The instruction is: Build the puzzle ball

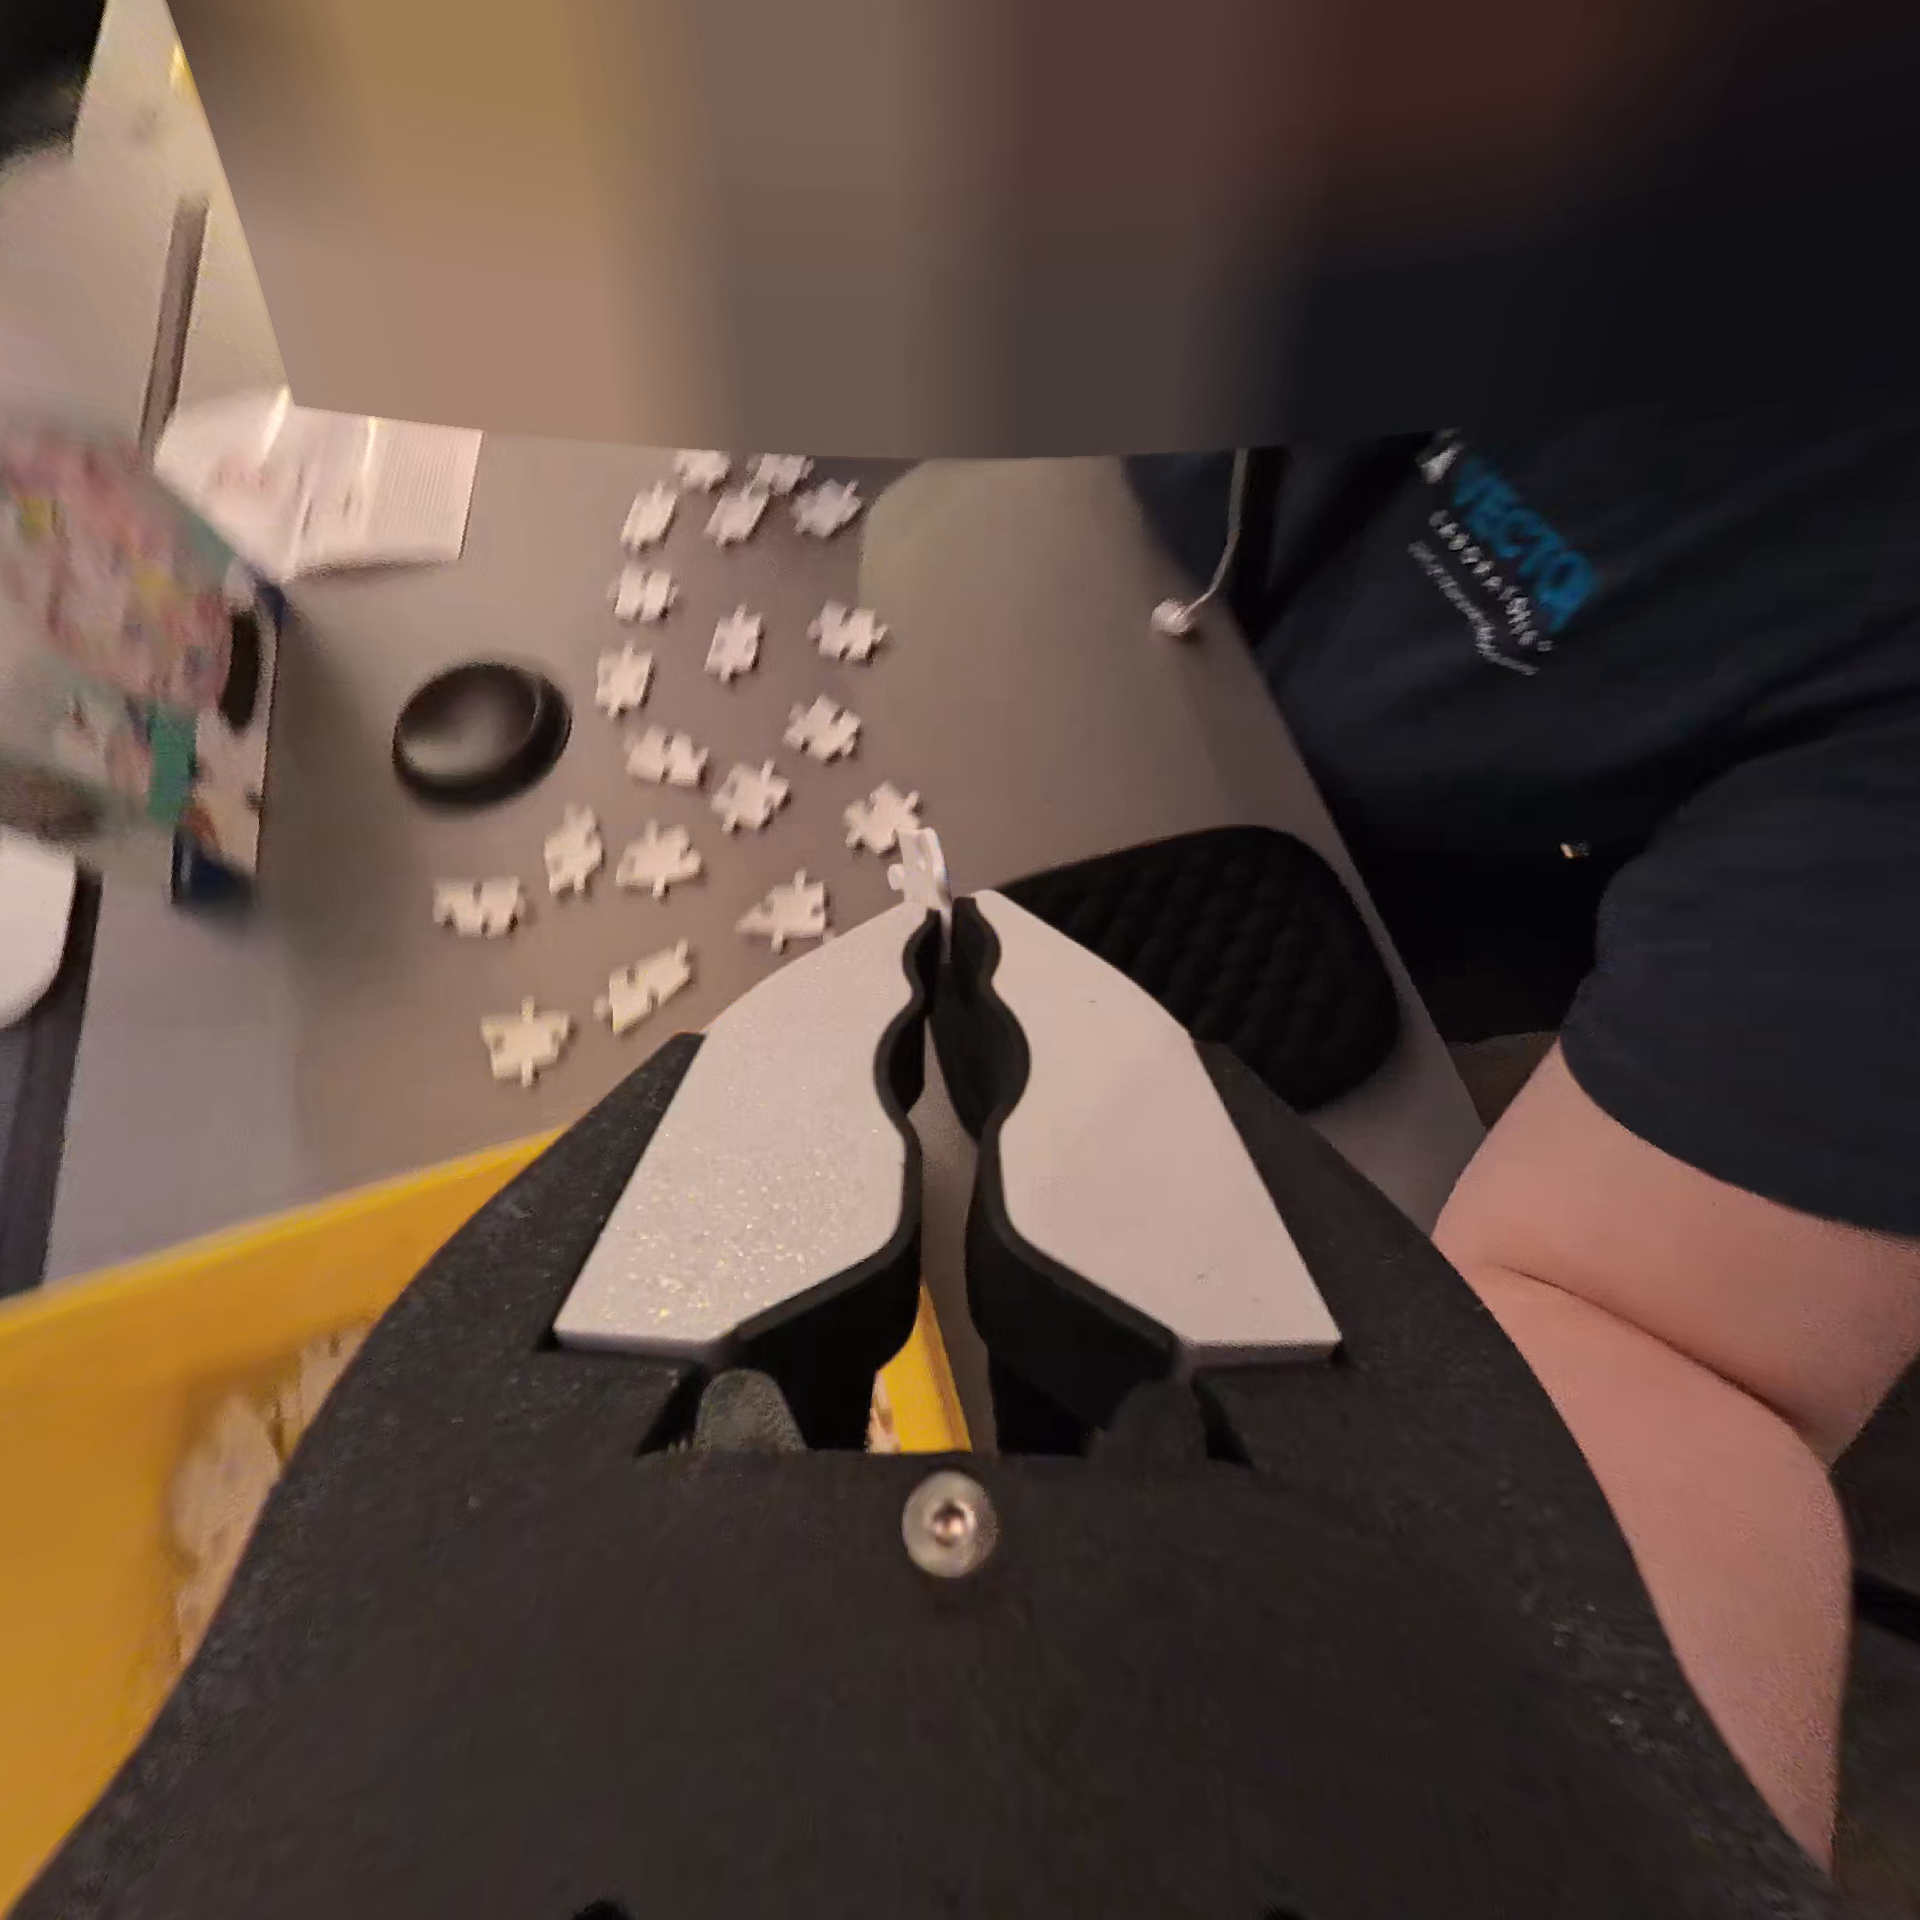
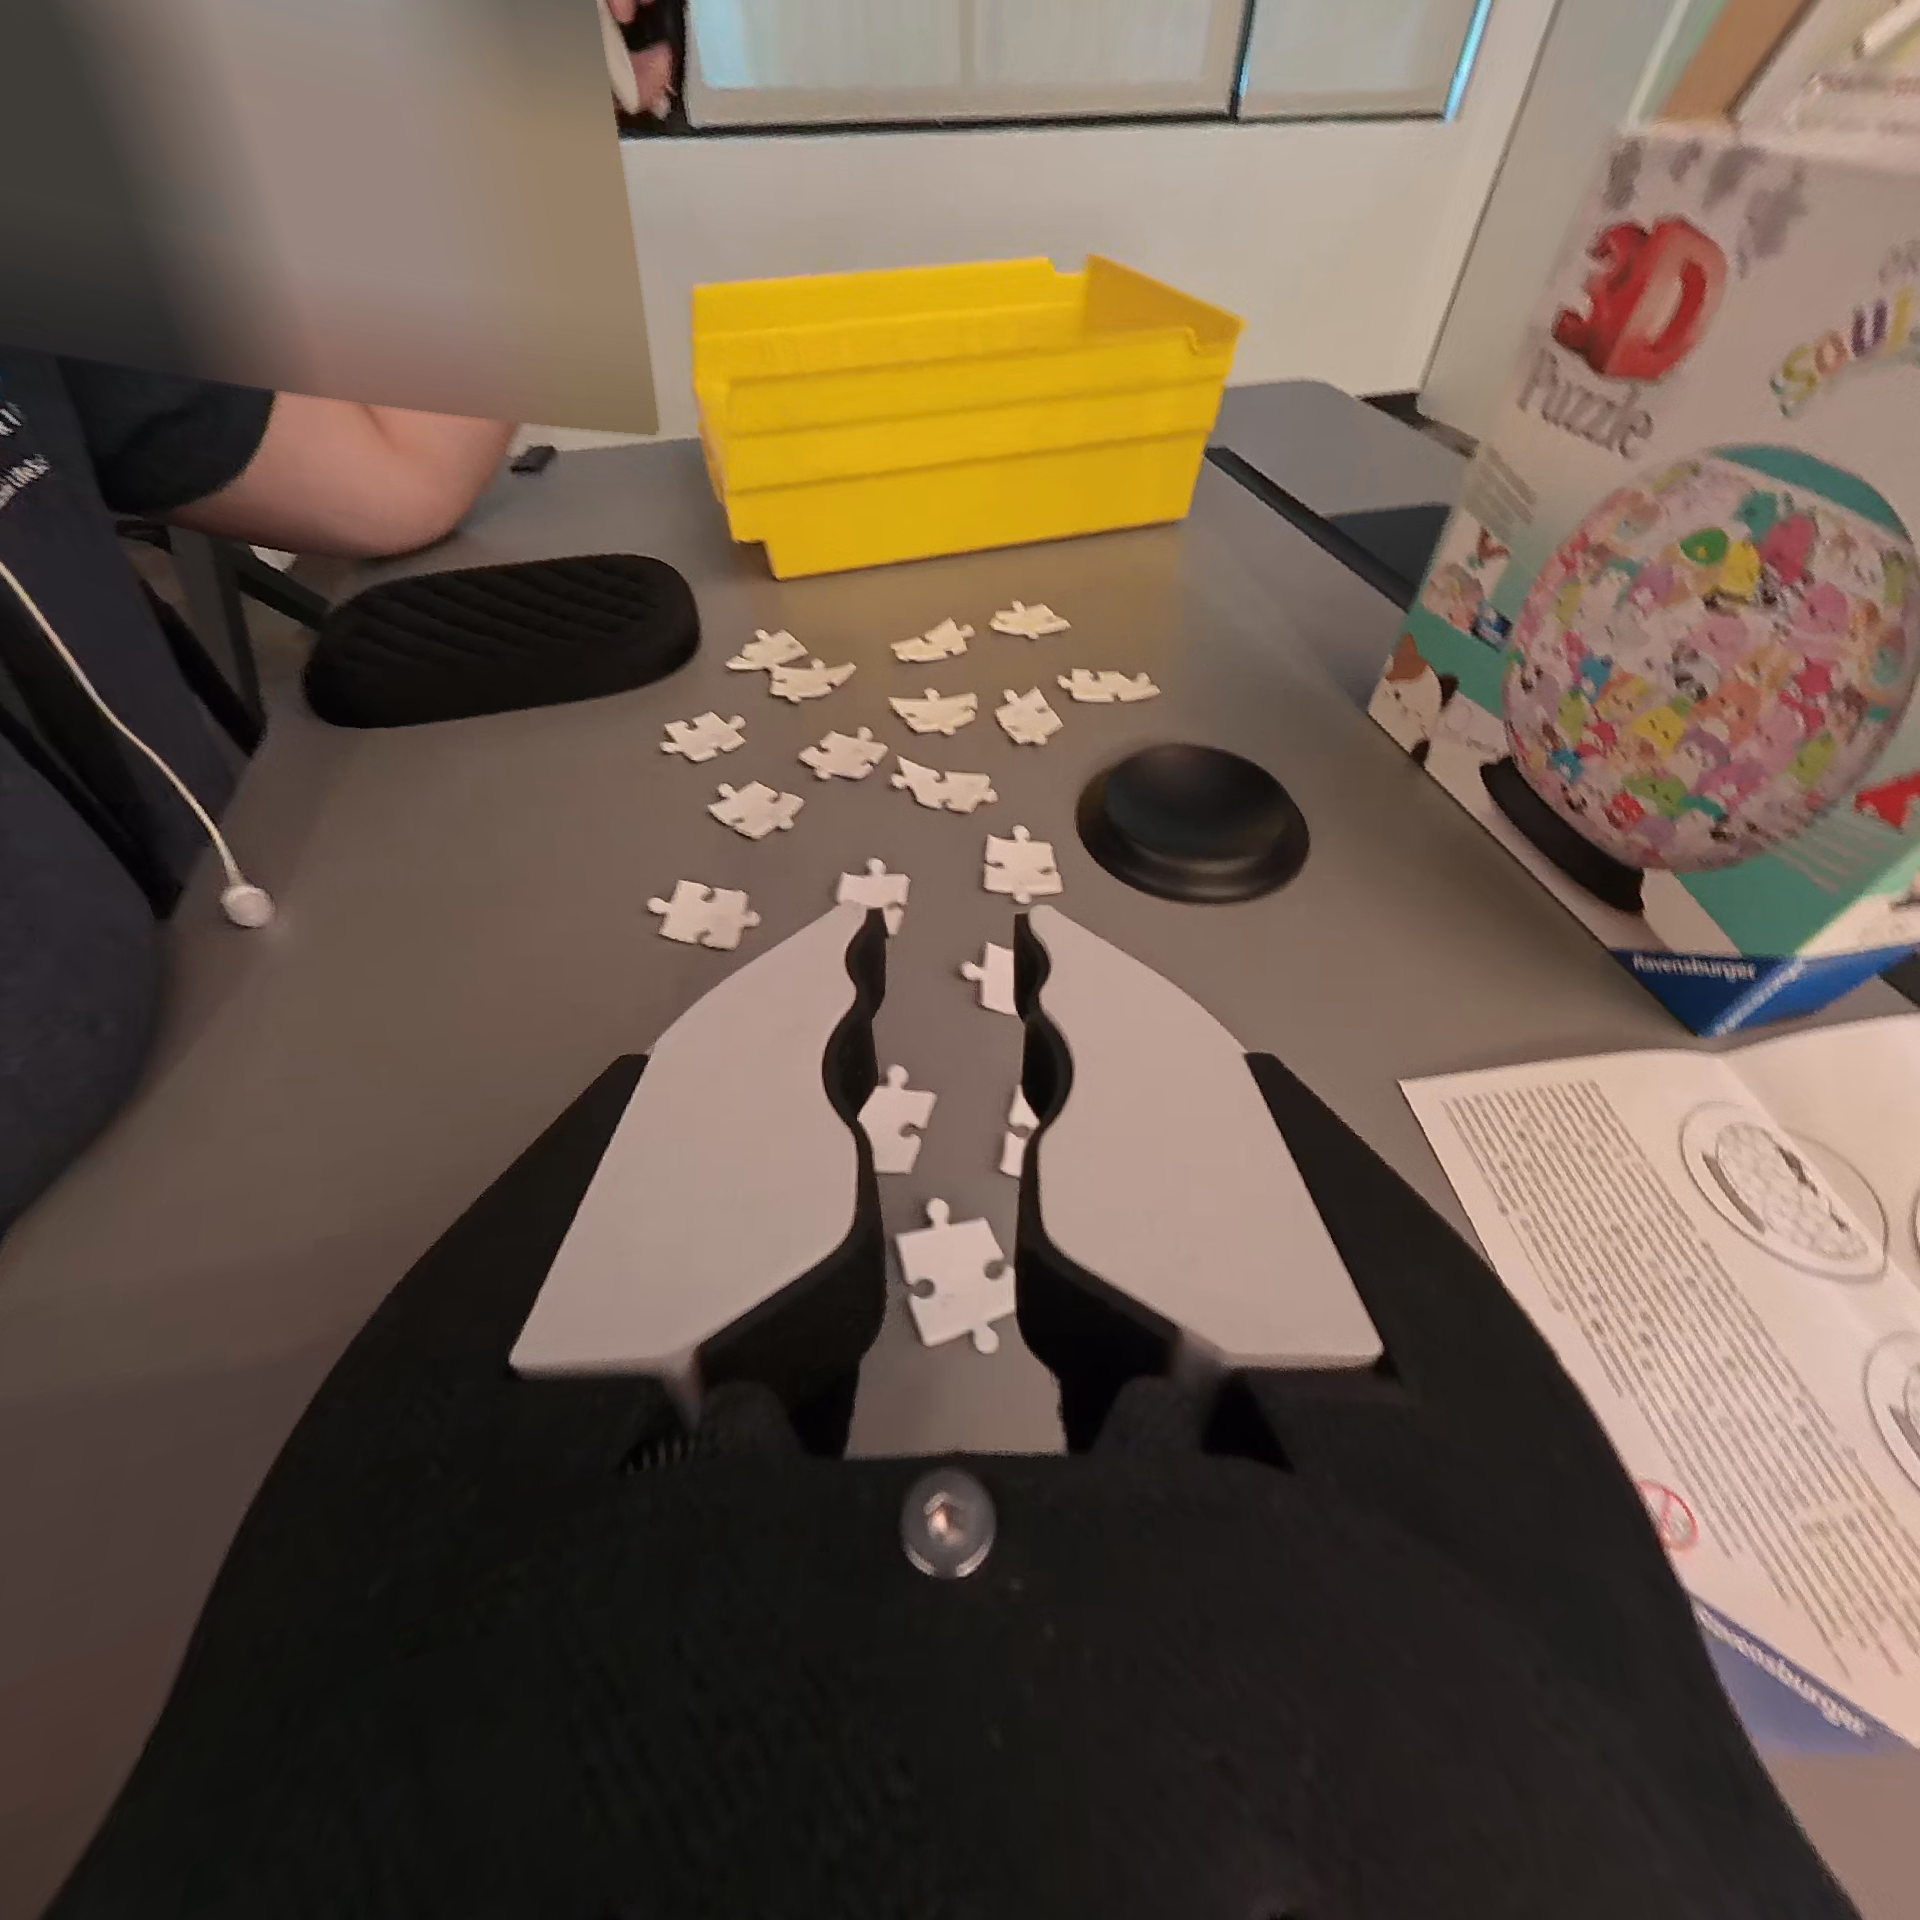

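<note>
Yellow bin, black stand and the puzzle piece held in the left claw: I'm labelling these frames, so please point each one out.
yellow bin (image 2: 956,488): right wrist view, on its front wall.
black stand (image 2: 1192,821): right wrist view, on its raised centre.
puzzle piece (image 1: 923,864): left wrist view, on the part protruding above the shut claw tips.

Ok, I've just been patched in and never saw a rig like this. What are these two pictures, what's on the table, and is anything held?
Each picture comes from a camera mounted on a hand-held gripper, looking forward along its two fingers; a person holds one in each hand, there is no robot arm. In the left wrist view, the left gripper is shut on one white puzzle piece, pinched upright at the tips. In the right wrist view, the right gripper is open and empty above the grey table. On the table lie loose puzzle pieces white side up, a black round stand, a yellow bin, the puzzle box, an instruction sheet and a black pad.
</note>
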{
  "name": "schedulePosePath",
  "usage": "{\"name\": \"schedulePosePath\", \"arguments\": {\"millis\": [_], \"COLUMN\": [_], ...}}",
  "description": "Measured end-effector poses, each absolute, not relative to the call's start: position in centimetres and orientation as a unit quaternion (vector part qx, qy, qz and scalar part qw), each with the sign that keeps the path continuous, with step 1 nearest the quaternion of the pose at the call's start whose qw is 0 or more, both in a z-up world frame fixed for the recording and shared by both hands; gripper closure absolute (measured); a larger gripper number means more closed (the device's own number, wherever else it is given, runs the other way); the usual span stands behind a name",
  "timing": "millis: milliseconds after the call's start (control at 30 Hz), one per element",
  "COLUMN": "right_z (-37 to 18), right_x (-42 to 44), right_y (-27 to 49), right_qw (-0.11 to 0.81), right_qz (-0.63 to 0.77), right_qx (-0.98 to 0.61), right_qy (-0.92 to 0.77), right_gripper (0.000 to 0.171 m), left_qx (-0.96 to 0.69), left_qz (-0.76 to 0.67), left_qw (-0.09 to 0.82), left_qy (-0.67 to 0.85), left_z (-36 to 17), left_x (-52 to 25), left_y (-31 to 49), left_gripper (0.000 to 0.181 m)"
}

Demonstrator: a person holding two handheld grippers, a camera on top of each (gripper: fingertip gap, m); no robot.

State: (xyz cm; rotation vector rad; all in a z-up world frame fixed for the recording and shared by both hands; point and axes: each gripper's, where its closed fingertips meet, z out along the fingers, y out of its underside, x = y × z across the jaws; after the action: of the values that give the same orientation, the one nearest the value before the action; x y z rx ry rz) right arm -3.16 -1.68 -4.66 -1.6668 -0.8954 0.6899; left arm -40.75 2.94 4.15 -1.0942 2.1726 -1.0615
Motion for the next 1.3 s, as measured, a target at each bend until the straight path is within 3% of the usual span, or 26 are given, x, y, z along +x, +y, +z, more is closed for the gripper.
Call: {"name": "schedulePosePath", "arguments": {"millis": [233, 367, 633, 800, 1100, 1300], "right_z": [-4.4, -1.7, 4.9, 7.5, 7.3, 8.1], "right_x": [-6.1, -15.5, -28.7, -32.8, -37.6, -38.0], "right_y": [-1.7, -3.4, -6.8, -8.2, -8.8, -7.7], "right_qw": [0.53, 0.561, 0.621, 0.648, 0.664, 0.701], "right_qz": [0.284, 0.281, 0.322, 0.348, 0.319, 0.291], "right_qx": [-0.694, -0.603, -0.434, -0.359, -0.305, -0.302], "right_qy": [-0.395, -0.493, -0.568, -0.575, -0.603, -0.577], "right_gripper": [0.146, 0.141, 0.14, 0.14, 0.149, 0.167], "left_qx": [-0.256, -0.145, -0.034, -0.029, -0.033, -0.083], "left_qz": [-0.418, -0.417, -0.399, -0.391, -0.381, -0.374], "left_qw": [0.306, 0.383, 0.375, 0.363, 0.371, 0.378], "left_qy": [0.816, 0.811, 0.836, 0.845, 0.846, 0.843], "left_z": [6.1, 7.6, 8.1, 7.7, 7.7, 7.7], "left_x": [-39.9, -39.7, -39.1, -39.1, -39.5, -38.8], "left_y": [-1.2, -3.8, -8.5, -9.1, -9.1, -7.7], "left_gripper": [0.179, 0.179, 0.179, 0.179, 0.179, 0.178]}}
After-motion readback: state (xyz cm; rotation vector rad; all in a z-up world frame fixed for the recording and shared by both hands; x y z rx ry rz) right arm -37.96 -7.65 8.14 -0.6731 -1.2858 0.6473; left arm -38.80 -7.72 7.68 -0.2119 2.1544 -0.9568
